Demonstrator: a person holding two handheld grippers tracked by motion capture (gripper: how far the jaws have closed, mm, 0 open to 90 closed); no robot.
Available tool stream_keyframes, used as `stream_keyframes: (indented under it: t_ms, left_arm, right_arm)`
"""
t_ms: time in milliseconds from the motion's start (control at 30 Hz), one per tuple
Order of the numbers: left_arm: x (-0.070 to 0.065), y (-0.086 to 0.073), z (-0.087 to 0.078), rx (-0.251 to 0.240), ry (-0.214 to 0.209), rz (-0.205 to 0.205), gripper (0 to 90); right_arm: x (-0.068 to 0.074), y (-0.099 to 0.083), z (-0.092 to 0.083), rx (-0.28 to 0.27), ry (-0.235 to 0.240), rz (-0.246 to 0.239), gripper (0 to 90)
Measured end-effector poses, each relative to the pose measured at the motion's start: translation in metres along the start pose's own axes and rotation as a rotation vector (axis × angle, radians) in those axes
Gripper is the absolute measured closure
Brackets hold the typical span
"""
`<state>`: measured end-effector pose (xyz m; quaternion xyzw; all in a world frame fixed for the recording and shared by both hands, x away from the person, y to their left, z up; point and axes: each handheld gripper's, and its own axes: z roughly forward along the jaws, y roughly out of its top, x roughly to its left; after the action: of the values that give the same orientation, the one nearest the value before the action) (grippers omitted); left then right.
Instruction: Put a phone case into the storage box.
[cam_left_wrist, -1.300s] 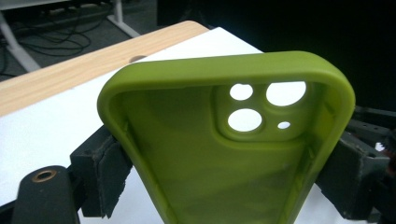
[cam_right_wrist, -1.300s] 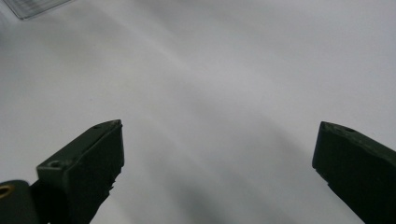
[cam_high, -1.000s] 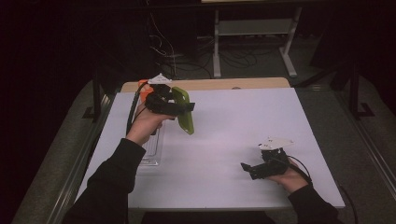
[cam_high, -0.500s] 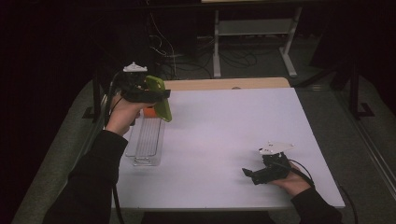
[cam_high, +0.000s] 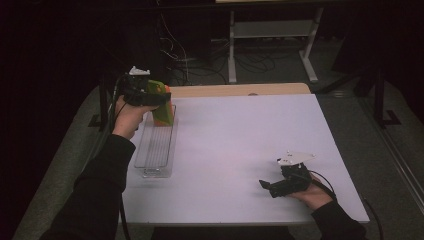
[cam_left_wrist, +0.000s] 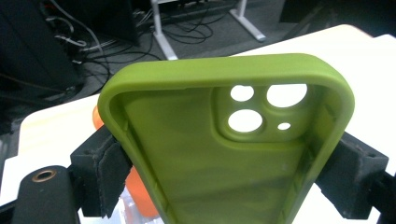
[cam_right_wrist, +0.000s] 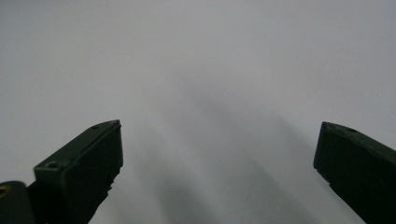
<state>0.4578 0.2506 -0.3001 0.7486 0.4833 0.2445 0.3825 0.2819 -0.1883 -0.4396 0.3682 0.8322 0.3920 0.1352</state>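
Green case (cam_high: 162, 102) over tray (cam_high: 155, 150) (far end)

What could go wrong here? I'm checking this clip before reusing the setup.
The left gripper holds the green phone case only by its soft side edges, so it might flex and slip out. An orange thing sits close behind the case over the clear tray, so lowering it could bump that. The right gripper rests open on the table, too far off to help.
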Motion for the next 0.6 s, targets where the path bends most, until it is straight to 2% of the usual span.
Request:
stream_keyframes:
  t_ms: [167, 267, 333, 400, 500, 600]
  left_arm:
    - [0.004, -0.007, 0.013, 0.023, 0.029, -0.016, 14.0]
    - [0.006, -0.011, 0.02, 0.036, 0.069, -0.019, 14.0]
    - [0.008, -0.014, 0.024, 0.036, 0.08, -0.043, 14.0]
    - [0.01, -0.017, 0.028, 0.047, 0.091, -0.049, 14.0]
    - [0.013, -0.022, 0.032, 0.06, 0.097, -0.056, 14.0]
    - [0.014, -0.026, 0.036, 0.068, 0.11, -0.045, 13.9]
  right_arm:
    - [-0.001, 0.0, 0.0, -0.004, 0.001, -0.008, 0.5]
    - [0.0, 0.0, 0.0, -0.003, 0.001, -0.011, 0.5]
    - [0.0, 0.0, 0.0, -0.005, 0.002, -0.014, 0.5]
    - [-0.001, 0.0, 0.0, -0.006, 0.002, -0.013, 0.5]
    - [-0.001, 0.0, 0.0, -0.005, 0.003, -0.013, 0.5]
    - [-0.001, 0.0, 0.0, -0.005, 0.006, -0.015, 0.5]
